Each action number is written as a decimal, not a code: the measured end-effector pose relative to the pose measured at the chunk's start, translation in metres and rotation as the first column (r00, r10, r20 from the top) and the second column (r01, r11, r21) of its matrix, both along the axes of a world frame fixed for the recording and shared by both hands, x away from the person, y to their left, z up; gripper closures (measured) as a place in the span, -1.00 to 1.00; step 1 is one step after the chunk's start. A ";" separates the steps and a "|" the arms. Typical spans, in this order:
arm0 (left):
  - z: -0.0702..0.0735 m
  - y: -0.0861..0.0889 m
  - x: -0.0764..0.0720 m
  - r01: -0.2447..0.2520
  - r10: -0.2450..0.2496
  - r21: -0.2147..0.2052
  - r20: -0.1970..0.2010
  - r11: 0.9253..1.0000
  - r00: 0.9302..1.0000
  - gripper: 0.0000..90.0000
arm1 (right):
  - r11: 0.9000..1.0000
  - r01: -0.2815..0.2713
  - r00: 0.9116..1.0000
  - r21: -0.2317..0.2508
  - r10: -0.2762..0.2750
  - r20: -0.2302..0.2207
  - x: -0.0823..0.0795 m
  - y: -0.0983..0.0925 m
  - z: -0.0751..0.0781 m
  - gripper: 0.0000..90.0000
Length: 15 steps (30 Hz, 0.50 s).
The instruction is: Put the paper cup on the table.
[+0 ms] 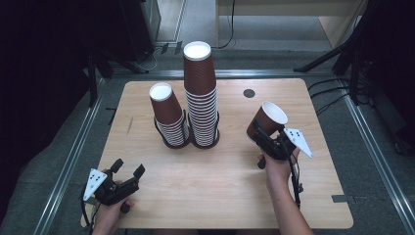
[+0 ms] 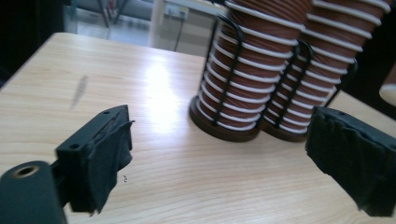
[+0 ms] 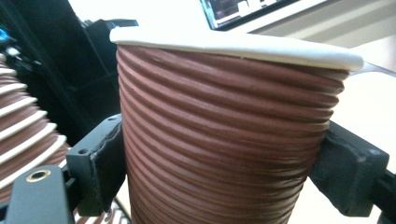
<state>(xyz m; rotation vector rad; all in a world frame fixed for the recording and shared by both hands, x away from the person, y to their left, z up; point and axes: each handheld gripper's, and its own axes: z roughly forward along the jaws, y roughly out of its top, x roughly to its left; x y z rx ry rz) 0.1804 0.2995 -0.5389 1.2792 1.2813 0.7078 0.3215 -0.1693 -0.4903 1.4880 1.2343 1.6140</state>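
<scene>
My right gripper (image 1: 264, 137) clamps the ribbed paper cup (image 1: 268, 120) mid-wall near the table's (image 1: 235, 196) right edge; light, crushable, so I squeeze gently. Left gripper (image 1: 128, 170) gapes empty.

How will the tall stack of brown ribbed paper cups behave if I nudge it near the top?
The tall stack of brown ribbed paper cups probably sways or tips: it rises well above its black wire holder. Being paper, it is likely light.

Black grippers (image 1: 128, 170), padded fingers (image 2: 100, 158), grey triangular plates (image 1: 94, 182).
</scene>
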 end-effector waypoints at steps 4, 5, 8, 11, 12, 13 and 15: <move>-0.001 0.008 0.000 -0.044 0.044 0.017 -0.023 0.999 0.999 -0.79 | 1.000 -0.008 1.000 -0.011 0.008 -0.001 0.009 -0.009 0.002 -0.69; -0.002 0.009 0.000 -0.048 0.049 0.029 -0.033 0.998 0.998 -0.80 | 1.000 -0.011 1.000 -0.019 0.011 -0.001 0.012 -0.010 0.001 -0.69; -0.005 0.011 0.002 -0.048 0.051 0.054 -0.067 0.997 0.996 -0.86 | 0.999 -0.010 1.000 -0.047 0.010 0.001 0.019 -0.013 -0.001 -0.69; -0.006 0.011 0.001 -0.044 0.050 0.074 -0.076 0.996 0.996 -0.92 | 0.997 -0.014 1.000 -0.070 0.015 0.004 0.024 -0.014 -0.006 -0.69; -0.007 0.011 0.001 -0.044 0.051 0.091 -0.078 0.995 0.996 -0.92 | 0.997 -0.015 1.000 -0.074 0.015 0.003 0.025 -0.013 -0.007 -0.69; -0.008 0.010 0.001 -0.043 0.051 0.105 -0.078 0.994 0.996 -0.92 | 0.996 -0.014 1.000 -0.089 0.014 0.003 0.026 -0.013 -0.009 -0.69; -0.008 0.008 0.001 -0.037 0.047 0.127 -0.074 0.991 0.996 -0.92 | 0.994 -0.005 1.000 -0.112 0.005 -0.002 0.029 -0.013 -0.014 -0.69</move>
